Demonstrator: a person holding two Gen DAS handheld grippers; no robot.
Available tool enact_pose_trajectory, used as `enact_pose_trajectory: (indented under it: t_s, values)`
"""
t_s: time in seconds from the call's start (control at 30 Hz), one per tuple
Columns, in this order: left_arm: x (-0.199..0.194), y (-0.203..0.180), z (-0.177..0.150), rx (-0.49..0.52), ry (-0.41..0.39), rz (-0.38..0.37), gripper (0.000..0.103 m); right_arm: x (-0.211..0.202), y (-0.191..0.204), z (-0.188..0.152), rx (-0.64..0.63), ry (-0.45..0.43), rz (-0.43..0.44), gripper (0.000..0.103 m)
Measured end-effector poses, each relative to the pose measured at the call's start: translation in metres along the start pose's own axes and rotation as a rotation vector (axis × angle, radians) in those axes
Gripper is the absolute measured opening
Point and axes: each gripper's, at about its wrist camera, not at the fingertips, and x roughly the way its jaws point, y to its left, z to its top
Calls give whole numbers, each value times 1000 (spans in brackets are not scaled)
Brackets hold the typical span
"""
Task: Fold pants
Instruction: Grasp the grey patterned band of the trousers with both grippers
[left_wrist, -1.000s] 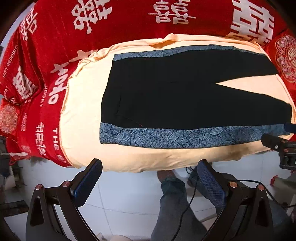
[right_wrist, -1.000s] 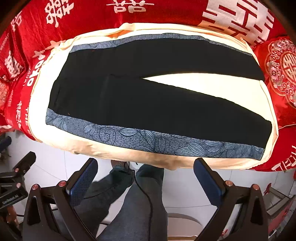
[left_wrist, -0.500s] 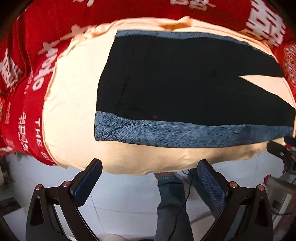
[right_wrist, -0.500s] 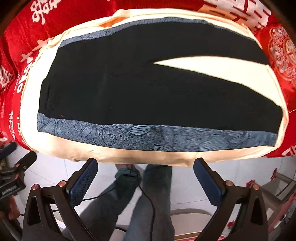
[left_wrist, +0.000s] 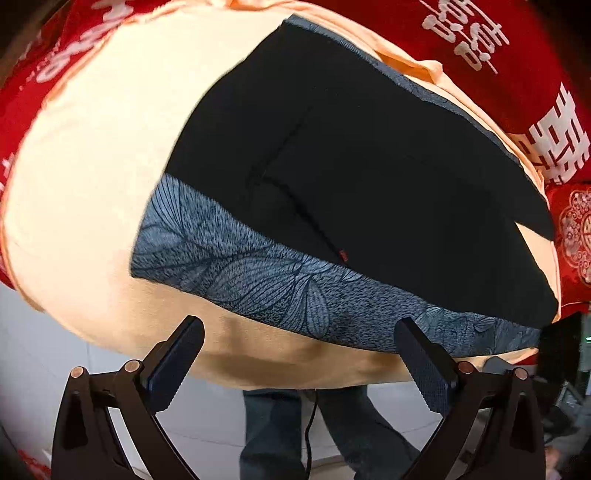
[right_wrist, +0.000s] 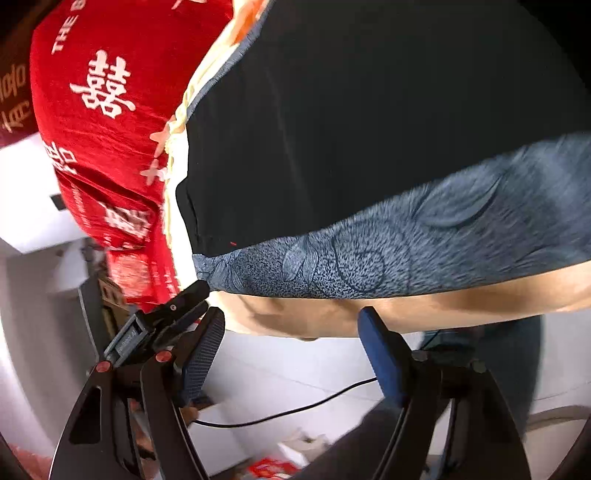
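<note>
Black pants (left_wrist: 351, 158) with a grey-blue leaf-print side stripe (left_wrist: 258, 273) lie flat on a cream sheet (left_wrist: 92, 177). Their waist end is at the left, their legs run right. My left gripper (left_wrist: 299, 354) is open and empty, just below the near stripe by the sheet's front edge. In the right wrist view the pants (right_wrist: 369, 129) and stripe (right_wrist: 406, 251) fill the frame. My right gripper (right_wrist: 291, 343) is open and empty, below the stripe near the waist corner. The left gripper's tip (right_wrist: 192, 291) shows beside that corner.
A red quilt with white characters (left_wrist: 517, 66) surrounds the cream sheet, also in the right wrist view (right_wrist: 103, 110). White tiled floor (left_wrist: 110, 406) and the person's jeans-clad legs (left_wrist: 273, 428) lie below the bed edge. A black cable (right_wrist: 295, 410) crosses the floor.
Both grippers have moved in closer to the near edge of the pants. The right gripper has swung left toward the waist corner and tilted. Both stay open.
</note>
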Motion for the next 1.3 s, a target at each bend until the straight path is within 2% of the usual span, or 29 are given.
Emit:
enact_pose_trajectory:
  t_s: [0.2, 0.33, 0.47, 0.57, 0.67, 0.77, 0.83, 0.93, 0.97, 1.0, 1.03, 1.1, 1.13, 1.2, 1.3]
  values:
    - [22, 4, -5, 12, 25, -46, 103, 29, -32, 2, 87, -51, 125, 78]
    - [32, 6, -5, -27, 47, -100, 103, 31, -39, 7, 135, -69, 210, 78]
    - [36, 6, 3, -80, 47, -164, 103, 18, -22, 16, 124, -109, 302, 78]
    - [34, 4, 7, -135, 51, -257, 103, 0, -6, 21, 99, -124, 370, 78]
    - [34, 0, 15, -201, 56, -342, 103, -13, 8, 23, 62, -125, 406, 78]
    - [36, 5, 21, -299, 40, -365, 103, -17, 12, 26, 52, -117, 416, 78]
    - [32, 8, 24, -331, 10, -360, 97, -18, 5, 25, 53, -110, 399, 78]
    - [28, 0, 31, -276, 6, -292, 79, -12, -16, 22, 95, -129, 381, 77]
    - [27, -2, 32, -247, 5, -269, 69, -16, -27, 19, 115, -141, 382, 77]
    - [27, -3, 33, -223, 4, -246, 57, -16, -38, 17, 151, -160, 390, 74]
    - [26, -3, 34, -204, 4, -228, 51, -16, -49, 15, 193, -180, 398, 71]
    - [30, 5, 34, -204, 9, -221, 32, -17, -68, 10, 288, -211, 421, 39]
    - [29, 11, 36, -208, 14, -224, 30, -17, -81, 4, 364, -226, 456, 32]
    - [27, 12, 39, -196, 18, -219, 25, -20, -95, -7, 458, -257, 495, 8]
    - [16, 5, 42, -147, 13, -188, 24, -39, -89, -14, 455, -285, 412, 4]
